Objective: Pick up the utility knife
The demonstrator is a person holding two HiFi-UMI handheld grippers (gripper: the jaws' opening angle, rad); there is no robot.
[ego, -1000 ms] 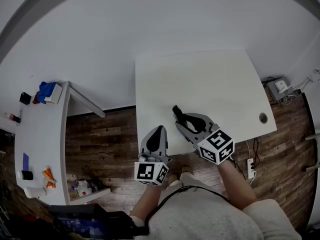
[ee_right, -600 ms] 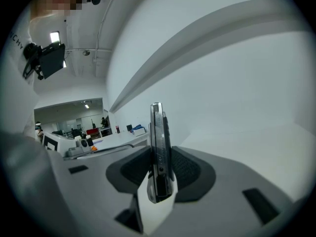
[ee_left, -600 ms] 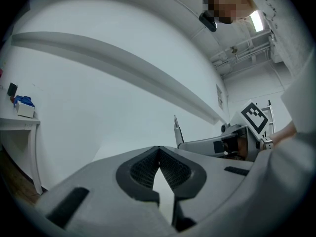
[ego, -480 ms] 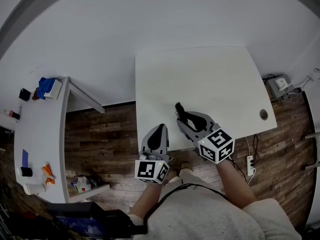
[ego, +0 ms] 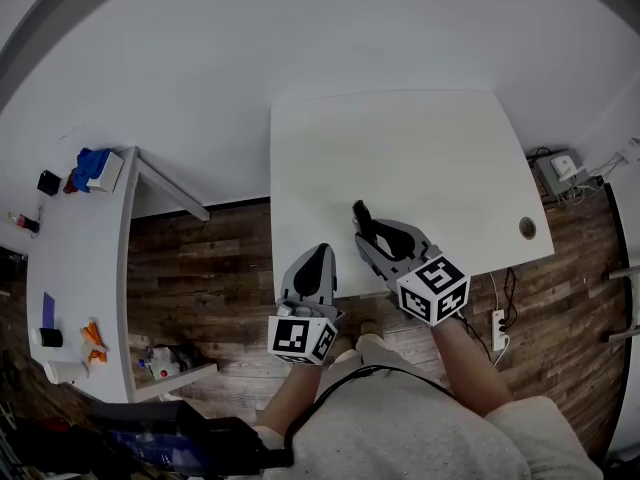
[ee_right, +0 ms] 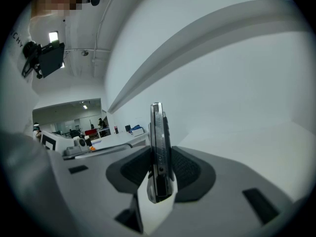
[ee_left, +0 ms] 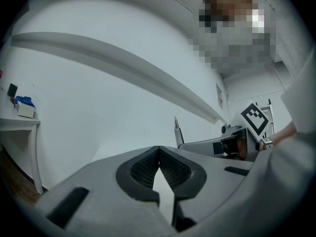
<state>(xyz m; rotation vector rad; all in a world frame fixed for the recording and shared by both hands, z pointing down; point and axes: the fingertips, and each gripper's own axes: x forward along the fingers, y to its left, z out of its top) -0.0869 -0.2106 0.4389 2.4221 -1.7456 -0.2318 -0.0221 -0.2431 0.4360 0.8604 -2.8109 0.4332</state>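
Note:
The utility knife point(ee_right: 159, 147) is a slim dark-and-silver tool that stands upright, edge-on, between the pads of my right gripper point(ee_right: 160, 171), which is shut on it. In the head view the right gripper point(ego: 366, 234) hovers over the near edge of the white table point(ego: 430, 148), and the knife's dark end point(ego: 360, 214) sticks out beyond the fingertips. My left gripper point(ego: 320, 260) hangs just off the table's near left edge with its pads touching and nothing between them. From the left gripper view the left gripper point(ee_left: 158, 151) is shut, and the knife's tip point(ee_left: 177, 130) rises from the right gripper point(ee_left: 217, 145).
A cable hole point(ego: 526, 229) sits near the table's right front corner. A second white table point(ego: 75, 268) at the left carries a blue item point(ego: 92, 164) and small orange things point(ego: 93, 336). A power strip point(ego: 501, 323) lies on the wooden floor.

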